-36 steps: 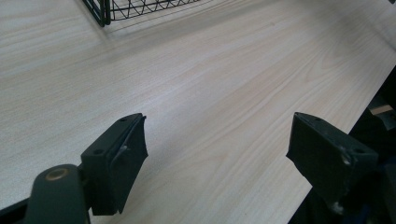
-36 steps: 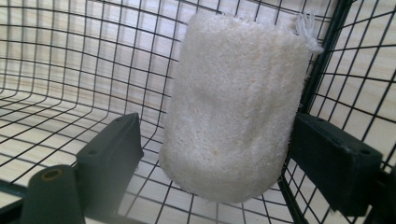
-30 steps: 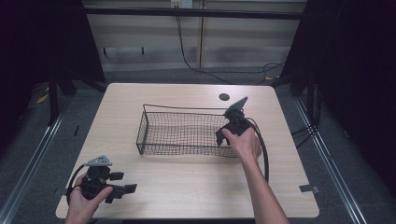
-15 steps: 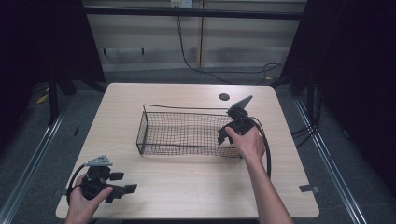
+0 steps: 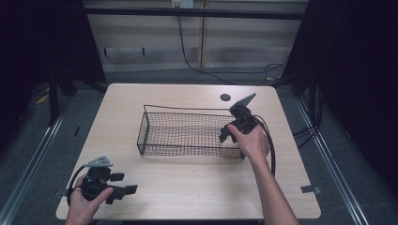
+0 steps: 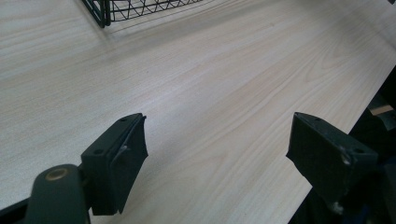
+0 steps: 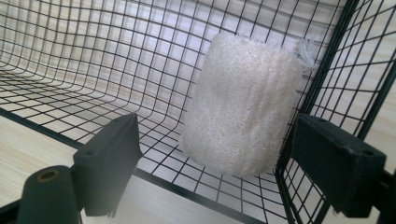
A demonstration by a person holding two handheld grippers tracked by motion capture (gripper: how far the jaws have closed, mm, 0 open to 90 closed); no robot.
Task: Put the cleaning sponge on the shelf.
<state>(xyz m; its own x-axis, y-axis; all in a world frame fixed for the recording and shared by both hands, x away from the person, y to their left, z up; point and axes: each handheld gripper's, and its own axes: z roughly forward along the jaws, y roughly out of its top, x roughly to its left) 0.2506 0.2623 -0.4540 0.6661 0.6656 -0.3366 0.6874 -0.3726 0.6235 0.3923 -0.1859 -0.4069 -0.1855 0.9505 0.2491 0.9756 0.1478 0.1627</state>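
Note:
A black wire basket (image 5: 187, 151) stands in the middle of the table. A pale, rough loofah roll (image 7: 243, 107) stands upright in the basket's right-hand corner, leaning on the mesh. My right gripper (image 5: 226, 136) hangs over the basket's right end and points down into it. Its jaws have just been opening; they stand wide apart, with the loofah (image 7: 217, 158) ahead of them and untouched by the pads. Near the table's front left corner, my left gripper (image 5: 123, 191) lies low over bare wood (image 6: 217, 154), open and empty.
The wooden table (image 5: 187, 197) has free room in front of the basket and to its left. A dark round hole (image 5: 225, 97) sits behind the basket. The table's edge (image 6: 336, 126) runs close by the left gripper's right jaw. A black cable (image 5: 271, 145) loops from the right gripper.
The right gripper has shifted slightly to the right at the basket's end. The left gripper has not moved.

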